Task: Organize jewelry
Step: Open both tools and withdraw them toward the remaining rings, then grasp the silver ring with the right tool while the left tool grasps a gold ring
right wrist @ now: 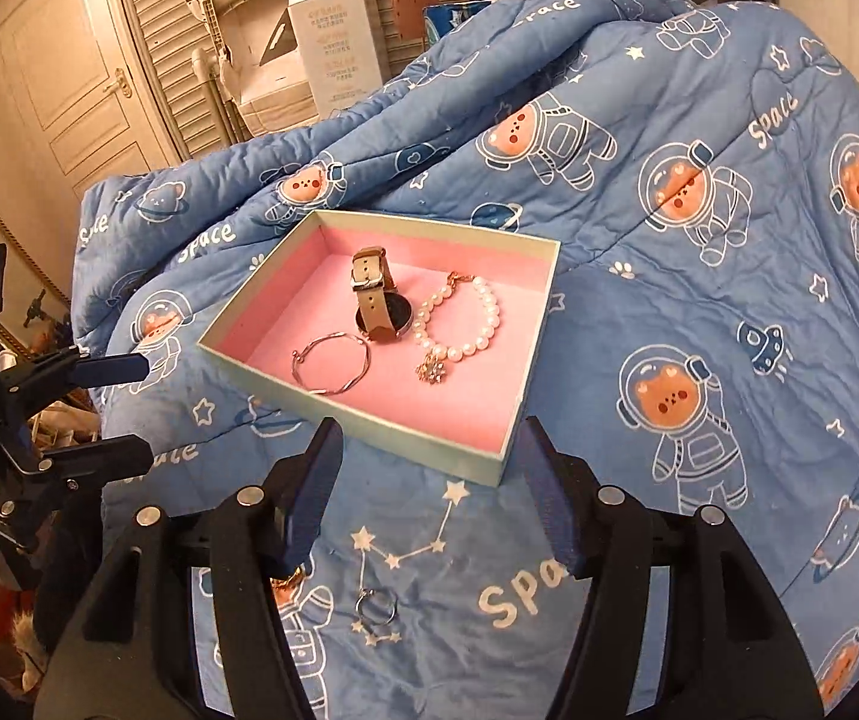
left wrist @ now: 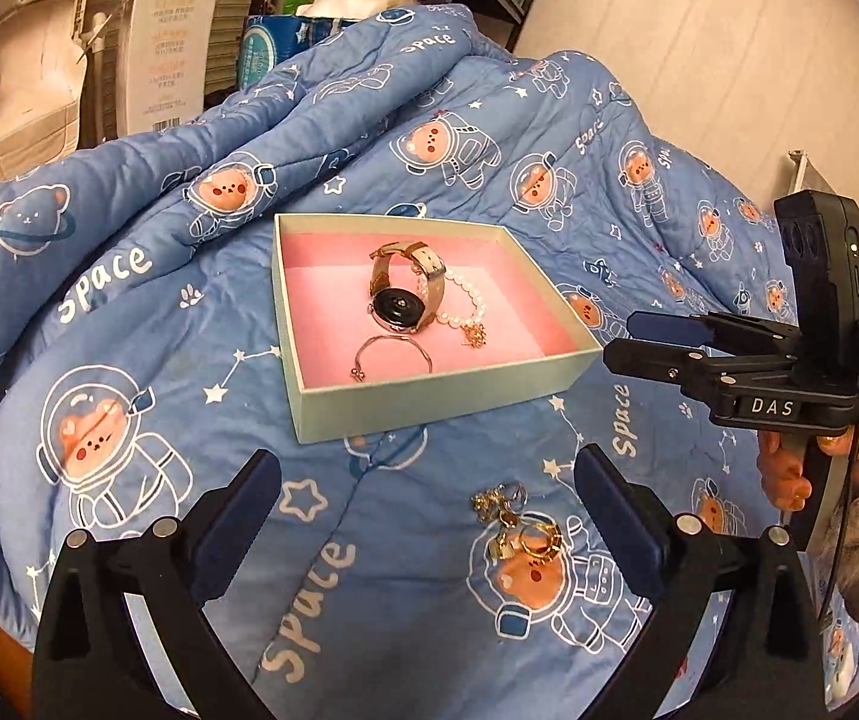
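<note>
A pale green box [left wrist: 429, 399] [right wrist: 369, 429] with a pink lining lies on the blue quilt. In it are a watch [left wrist: 402, 300] [right wrist: 376, 300], a pearl bracelet [left wrist: 465, 303] [right wrist: 465, 324] and a thin silver bangle [left wrist: 393, 354] [right wrist: 330, 363]. A pile of gold jewelry [left wrist: 519, 525] lies on the quilt in front of the box, between my left gripper's open fingers. My left gripper [left wrist: 429, 480] is open and empty, also in the right wrist view [right wrist: 141, 408]. My right gripper [right wrist: 429, 450] [left wrist: 633, 339] is open and empty, above a small silver ring [right wrist: 376, 606].
The blue space-bear quilt [left wrist: 129, 312] [right wrist: 699, 300] covers the whole surface and bunches up high behind the box. White cartons [left wrist: 168, 30] [right wrist: 333, 30] and shelving stand behind it. A door [right wrist: 75, 84] is at the far left.
</note>
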Motion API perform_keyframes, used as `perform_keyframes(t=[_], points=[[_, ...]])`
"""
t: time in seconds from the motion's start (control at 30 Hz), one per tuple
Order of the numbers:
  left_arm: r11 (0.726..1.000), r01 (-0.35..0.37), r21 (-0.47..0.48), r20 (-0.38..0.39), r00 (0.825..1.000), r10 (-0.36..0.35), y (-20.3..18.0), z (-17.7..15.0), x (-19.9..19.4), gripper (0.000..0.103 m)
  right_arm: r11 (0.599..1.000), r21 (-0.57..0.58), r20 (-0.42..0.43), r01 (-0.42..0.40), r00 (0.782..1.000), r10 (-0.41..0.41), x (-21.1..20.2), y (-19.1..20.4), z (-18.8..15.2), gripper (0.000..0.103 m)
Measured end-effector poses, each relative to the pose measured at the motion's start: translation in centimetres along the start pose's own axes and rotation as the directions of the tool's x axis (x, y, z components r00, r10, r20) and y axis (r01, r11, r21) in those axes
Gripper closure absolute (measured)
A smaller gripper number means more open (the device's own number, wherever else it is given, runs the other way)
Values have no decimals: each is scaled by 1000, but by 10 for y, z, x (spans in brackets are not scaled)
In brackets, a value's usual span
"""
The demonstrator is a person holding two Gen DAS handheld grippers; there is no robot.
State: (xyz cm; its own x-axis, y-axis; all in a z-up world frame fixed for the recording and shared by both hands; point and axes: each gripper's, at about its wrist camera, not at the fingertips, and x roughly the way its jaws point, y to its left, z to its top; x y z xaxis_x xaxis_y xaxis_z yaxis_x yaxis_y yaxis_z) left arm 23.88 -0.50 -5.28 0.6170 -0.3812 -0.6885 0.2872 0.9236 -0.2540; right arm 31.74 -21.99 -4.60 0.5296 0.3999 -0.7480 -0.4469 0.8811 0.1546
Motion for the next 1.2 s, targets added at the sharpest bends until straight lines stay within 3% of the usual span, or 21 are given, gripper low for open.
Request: perform_keyframes(t=[0.3,0.43,0.6,0.77,1.03,1.2], points=[[1000,-9,-23,-37,999,8,-5,-38,3,7,998,45,-12,32,999,-31,-4,-1,-53,42],[998,-48,-39,-29,998,47,-7,-50,5,7,998,44,-18,37,999,-36,-3,4,-68,42],[995,-92,33,-13,996,92,-23,-61,5,8,999,10,-28,48,998,-47,1,14,-81,43],[995,-72,69,0,997,72,-38,-66,5,21,999,-28,-40,41,998,-42,7,23,-88,51],[998,2,60,-69,998,2,-51,-73,20,50,999,-45,-60,19,998,-22,21,28,-91,67],[999,21,50,-85,996,-16,-57,-76,29,58,999,-49,-61,6,998,-9,30,29,-90,77]])
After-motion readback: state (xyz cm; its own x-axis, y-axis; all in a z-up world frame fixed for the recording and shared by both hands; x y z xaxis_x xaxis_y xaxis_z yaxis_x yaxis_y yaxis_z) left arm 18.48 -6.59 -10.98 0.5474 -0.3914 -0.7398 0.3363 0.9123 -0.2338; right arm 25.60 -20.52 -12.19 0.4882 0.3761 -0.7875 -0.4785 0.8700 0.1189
